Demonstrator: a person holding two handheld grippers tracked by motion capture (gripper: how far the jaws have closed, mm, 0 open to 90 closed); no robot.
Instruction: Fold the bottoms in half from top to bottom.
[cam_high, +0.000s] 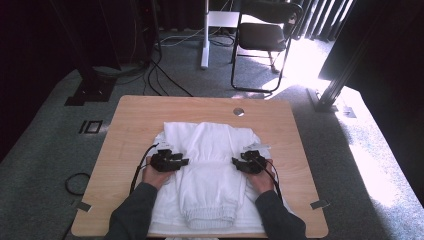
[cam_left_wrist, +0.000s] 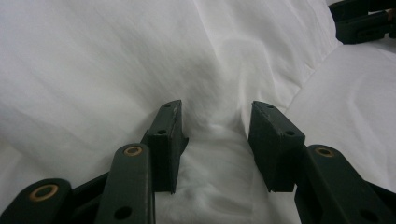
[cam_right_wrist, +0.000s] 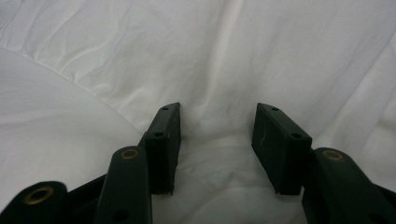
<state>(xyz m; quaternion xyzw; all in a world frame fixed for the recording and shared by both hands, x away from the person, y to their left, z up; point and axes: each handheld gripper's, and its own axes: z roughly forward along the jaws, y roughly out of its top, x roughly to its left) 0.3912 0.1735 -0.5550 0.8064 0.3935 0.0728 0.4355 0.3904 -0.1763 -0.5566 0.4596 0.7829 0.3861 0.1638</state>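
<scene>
High view: we find white trousers (cam_high: 210, 170) folded on the tabletop (cam_high: 135, 115). Left claw (cam_high: 186, 161) and right claw (cam_high: 234, 162) sit at the fold's edges, jaws parted, cloth bunched between them, gripping nothing.

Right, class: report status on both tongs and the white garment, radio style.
Left tongs and right tongs open, fabric bunched between jaws. White cloth garment folded flat on light wooden table. Nothing in the way.
</scene>
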